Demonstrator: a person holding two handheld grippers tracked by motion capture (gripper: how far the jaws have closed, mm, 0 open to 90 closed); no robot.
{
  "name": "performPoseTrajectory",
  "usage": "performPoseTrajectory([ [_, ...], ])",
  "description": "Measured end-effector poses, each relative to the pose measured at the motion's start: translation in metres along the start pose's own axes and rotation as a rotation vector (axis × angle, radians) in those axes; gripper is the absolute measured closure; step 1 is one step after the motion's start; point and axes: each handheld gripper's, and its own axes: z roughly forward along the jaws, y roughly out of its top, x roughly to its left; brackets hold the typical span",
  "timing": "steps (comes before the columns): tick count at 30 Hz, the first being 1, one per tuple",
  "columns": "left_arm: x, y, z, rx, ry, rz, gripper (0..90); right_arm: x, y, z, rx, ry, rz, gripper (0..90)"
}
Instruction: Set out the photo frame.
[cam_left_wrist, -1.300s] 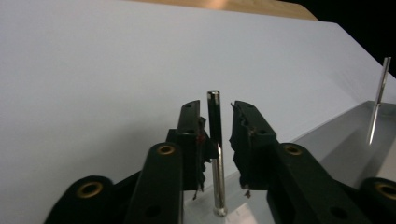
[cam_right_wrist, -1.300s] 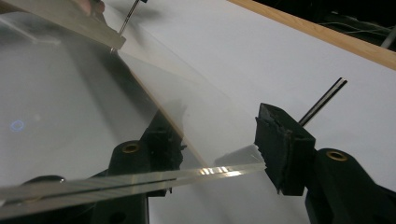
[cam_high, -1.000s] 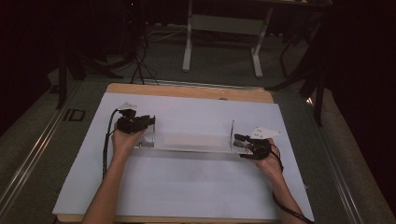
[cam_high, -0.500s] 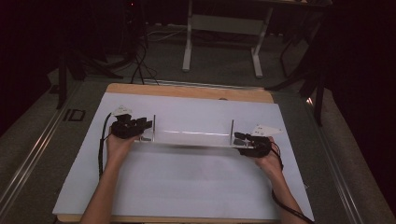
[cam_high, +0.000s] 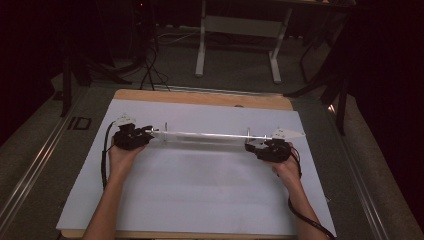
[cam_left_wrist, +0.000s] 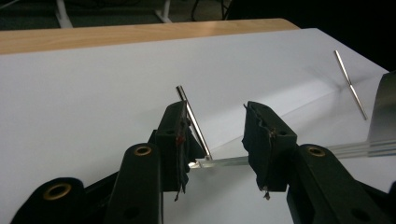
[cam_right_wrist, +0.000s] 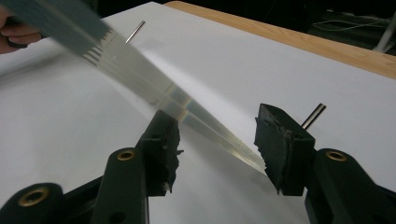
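Tipped from flat to nearly edge-on since a second ago, the clear plate (cam_high: 205, 135) now shows from above as a thin bright line across the far half of the white sheet (cam_high: 200, 195), and the left gripper (cam_high: 149, 134) has drawn a little toward the sheet's left side. A thin pin (cam_high: 165, 127) rises near the plate's left end and a second pin (cam_high: 247, 132) near its right.

In the left gripper view, the plate's corner and the near pin sit between the jaws. The pin leans on one pad, the other pad stands clear of it, and the jaws are parted with no pinch to be seen. The right gripper (cam_high: 251, 145) meets the opposite end. In its own view the plate runs slantwise over one pad and ends against the other, and whether those jaws press on it cannot be told.

The step in hand looks like turning the plate over between the two ends. The next move likely calls for a firmer hold at both ends and for both hands to roll together, lest the slick plate slide out and drop on the sheet. The wooden table (cam_high: 200, 97) shows beyond.
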Motion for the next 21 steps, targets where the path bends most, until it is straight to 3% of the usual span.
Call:
performPoseTrajectory([
  [7,-0.001,0.001,-0.007,-0.006,0.029,0.044,58.7,-0.001,0.001,0.0,0.0,0.003,0.001,49.7],
  [21,-0.001,0.003,-0.02,-0.047,-0.017,0.091,54.5,-0.004,0.003,0.001,-0.006,0.0,0.015,49.9],
])
